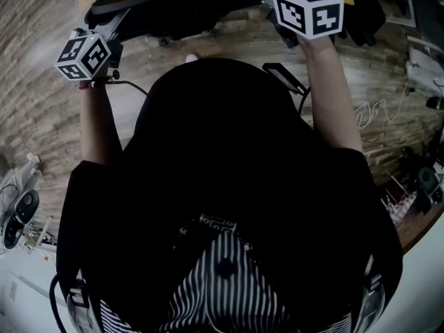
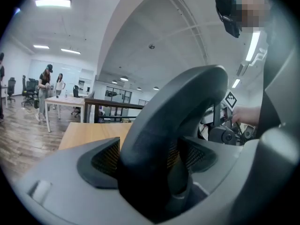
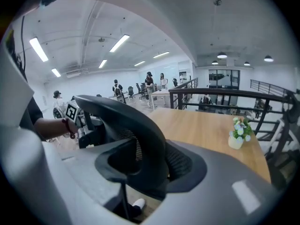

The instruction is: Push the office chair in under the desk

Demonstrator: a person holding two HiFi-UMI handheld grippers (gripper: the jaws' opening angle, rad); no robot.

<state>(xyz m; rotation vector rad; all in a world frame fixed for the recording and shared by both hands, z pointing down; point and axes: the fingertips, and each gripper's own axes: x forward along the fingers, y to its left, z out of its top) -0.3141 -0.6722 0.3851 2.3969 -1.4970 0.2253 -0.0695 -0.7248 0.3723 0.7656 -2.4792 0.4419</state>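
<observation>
**Gripped high, ready to roll**

Left tongs (image 2: pixel 154 163) and right tongs (image 3: pixel 140 172) each clamp the stiff top rim of the office chair (image 1: pixel 173 9); it stands against the wooden tabletop (image 3: pixel 211 125); probably heavy but free-rolling, so push the frame, not the mesh.

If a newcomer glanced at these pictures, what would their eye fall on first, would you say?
The black office chair dominates: its curved back frame fills both gripper views, clamped between the jaws of the left gripper and the right gripper. Beyond it lies the wooden desk, with a small pot of flowers near its right edge in the right gripper view.
</observation>
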